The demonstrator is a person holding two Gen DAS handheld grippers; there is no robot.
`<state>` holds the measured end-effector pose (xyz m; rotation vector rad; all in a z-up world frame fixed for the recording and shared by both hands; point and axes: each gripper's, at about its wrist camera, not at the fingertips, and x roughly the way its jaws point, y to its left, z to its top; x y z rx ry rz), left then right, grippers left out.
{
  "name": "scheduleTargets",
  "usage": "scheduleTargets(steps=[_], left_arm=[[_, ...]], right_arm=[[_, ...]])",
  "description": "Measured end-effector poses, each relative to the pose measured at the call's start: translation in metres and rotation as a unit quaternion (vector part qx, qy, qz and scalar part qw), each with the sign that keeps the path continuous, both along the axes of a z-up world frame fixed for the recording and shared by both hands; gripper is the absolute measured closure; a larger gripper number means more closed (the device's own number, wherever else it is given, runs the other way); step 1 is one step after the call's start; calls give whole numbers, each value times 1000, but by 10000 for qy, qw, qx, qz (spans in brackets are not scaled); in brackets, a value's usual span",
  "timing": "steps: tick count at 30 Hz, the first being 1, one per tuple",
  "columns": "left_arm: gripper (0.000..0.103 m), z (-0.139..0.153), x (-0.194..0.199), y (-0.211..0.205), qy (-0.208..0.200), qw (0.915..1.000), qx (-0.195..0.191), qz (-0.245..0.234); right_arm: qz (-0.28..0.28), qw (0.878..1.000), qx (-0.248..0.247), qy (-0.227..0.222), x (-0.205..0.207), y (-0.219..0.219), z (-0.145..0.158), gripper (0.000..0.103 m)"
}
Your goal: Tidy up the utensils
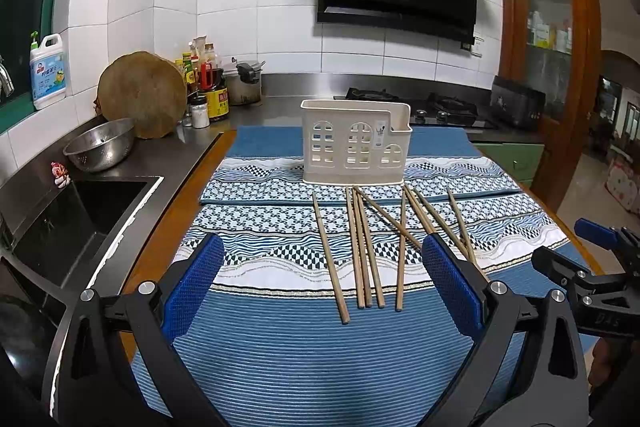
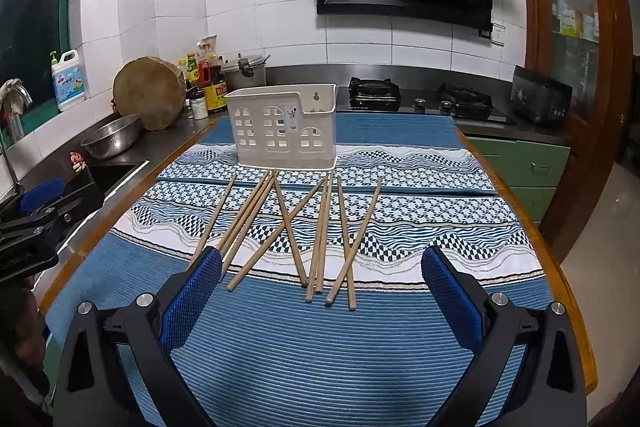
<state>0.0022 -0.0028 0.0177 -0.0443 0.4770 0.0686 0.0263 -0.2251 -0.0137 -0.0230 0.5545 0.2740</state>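
Several wooden chopsticks (image 1: 362, 247) lie scattered on a blue patterned mat (image 1: 304, 355), some crossing each other; they also show in the right wrist view (image 2: 320, 235). A white plastic utensil holder (image 1: 354, 143) with window-shaped cutouts stands upright just behind them, also in the right wrist view (image 2: 284, 127). My left gripper (image 1: 324, 259) is open and empty, above the mat just short of the chopsticks' near ends. My right gripper (image 2: 322, 267) is open and empty, near the chopsticks' near ends. The right gripper also shows at the right edge of the left wrist view (image 1: 592, 267).
A sink (image 1: 76, 219) and a steel colander (image 1: 100, 145) sit left of the table. A round wooden board (image 1: 142, 93), sauce bottles (image 1: 208, 87) and a pot stand at the back. A gas stove (image 2: 420, 95) is behind the holder. The table's wooden edge (image 2: 560, 267) runs on the right.
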Motion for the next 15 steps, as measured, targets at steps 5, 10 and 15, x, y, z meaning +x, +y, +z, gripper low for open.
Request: scheduleTargets(steps=[5, 10, 15], left_arm=[[5, 0, 0, -1, -1, 10000, 2, 3], [5, 0, 0, 0, -1, 10000, 0, -3], [5, 0, 0, 1, 1, 10000, -3, 4]], right_arm=[[0, 10000, 12, 4, 0, 0, 0, 6], [2, 10000, 16, 20, 1, 1, -1, 6], [-6, 10000, 30, 24, 1, 1, -2, 6]])
